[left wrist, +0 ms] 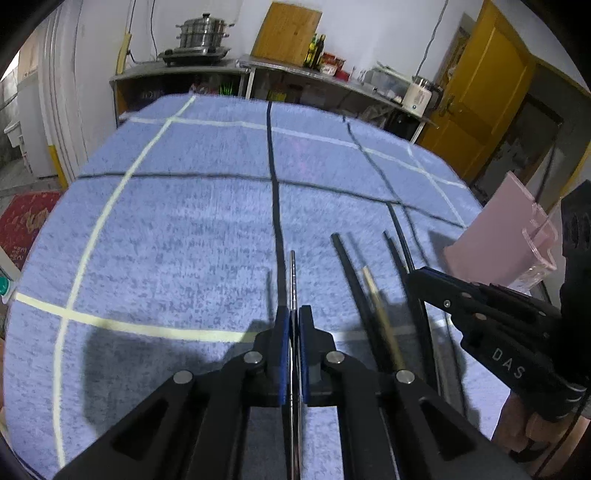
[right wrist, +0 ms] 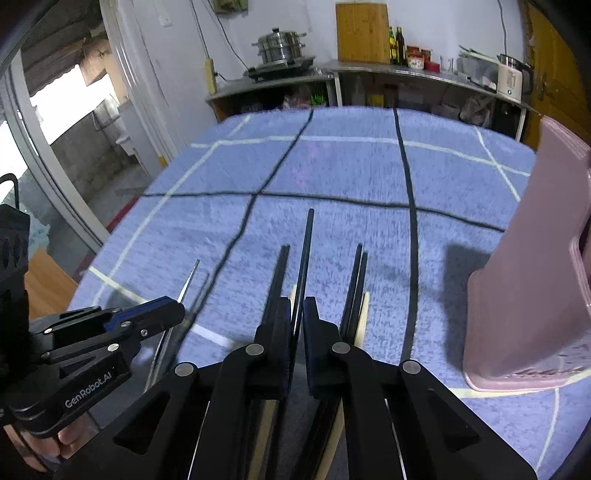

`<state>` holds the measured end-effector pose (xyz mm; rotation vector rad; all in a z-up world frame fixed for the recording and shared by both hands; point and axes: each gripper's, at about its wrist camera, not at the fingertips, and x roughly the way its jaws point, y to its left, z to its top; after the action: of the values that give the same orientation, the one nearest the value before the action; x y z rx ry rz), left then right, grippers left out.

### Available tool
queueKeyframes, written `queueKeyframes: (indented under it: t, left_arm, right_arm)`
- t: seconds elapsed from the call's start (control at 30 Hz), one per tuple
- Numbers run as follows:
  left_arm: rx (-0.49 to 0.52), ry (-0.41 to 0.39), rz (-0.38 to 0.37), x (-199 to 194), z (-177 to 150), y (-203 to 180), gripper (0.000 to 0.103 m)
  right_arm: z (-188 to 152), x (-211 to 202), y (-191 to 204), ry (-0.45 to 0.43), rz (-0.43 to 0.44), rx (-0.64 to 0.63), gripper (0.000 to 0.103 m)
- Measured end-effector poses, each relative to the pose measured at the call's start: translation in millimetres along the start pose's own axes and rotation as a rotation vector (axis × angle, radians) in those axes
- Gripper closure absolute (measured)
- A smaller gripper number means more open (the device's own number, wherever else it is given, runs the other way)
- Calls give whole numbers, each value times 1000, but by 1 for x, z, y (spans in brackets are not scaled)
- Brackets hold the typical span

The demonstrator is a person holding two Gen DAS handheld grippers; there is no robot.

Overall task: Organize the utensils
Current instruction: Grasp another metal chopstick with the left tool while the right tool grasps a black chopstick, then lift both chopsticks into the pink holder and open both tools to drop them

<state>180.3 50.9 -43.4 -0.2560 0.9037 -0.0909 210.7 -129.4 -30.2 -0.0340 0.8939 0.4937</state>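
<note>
My left gripper (left wrist: 293, 312) is shut on a thin metal chopstick (left wrist: 292, 277), held just above the blue checked cloth (left wrist: 184, 221). It also shows in the right wrist view (right wrist: 173, 310) with the metal chopstick (right wrist: 189, 280). My right gripper (right wrist: 297, 302) is shut on a black chopstick (right wrist: 306, 251); it also shows in the left wrist view (left wrist: 413, 277). Several black chopsticks (right wrist: 354, 284) and pale wooden ones (left wrist: 380, 310) lie under and beside it. A pink utensil holder (right wrist: 532, 295) stands at the right.
Beyond the table's far edge stands a steel counter (left wrist: 236, 68) with a steamer pot (left wrist: 203, 33), bottles and a kettle. A yellow door (left wrist: 476, 96) is at the right. A glass door (right wrist: 55, 147) is at the left.
</note>
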Motion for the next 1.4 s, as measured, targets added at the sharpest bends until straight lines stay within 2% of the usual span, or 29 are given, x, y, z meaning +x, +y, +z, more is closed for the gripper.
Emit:
queueKeyframes:
  t: [0.3,0.53,0.97,1.13,1.4]
  left_arm:
    - [45,-112,-43,-62,15,-15,98]
    - [70,-159,-62,-93,19,-26,98]
    - [123,-205,-109,-128,28,-54,98]
    - [150,-201,-158,-132,32,-75,98]
    - [201,-162,-253,-116,38,-118,98]
  right_arm:
    - [3,-75,5,-138,29,8,97]
    - [0,-118,7,-212,33,8,97]
    - [-5,-169,-7,-316,22,49,97]
    - [-10,-186,-21,-345,-5,71,97]
    - [-21,-204,-55,-359,-65,133,97]
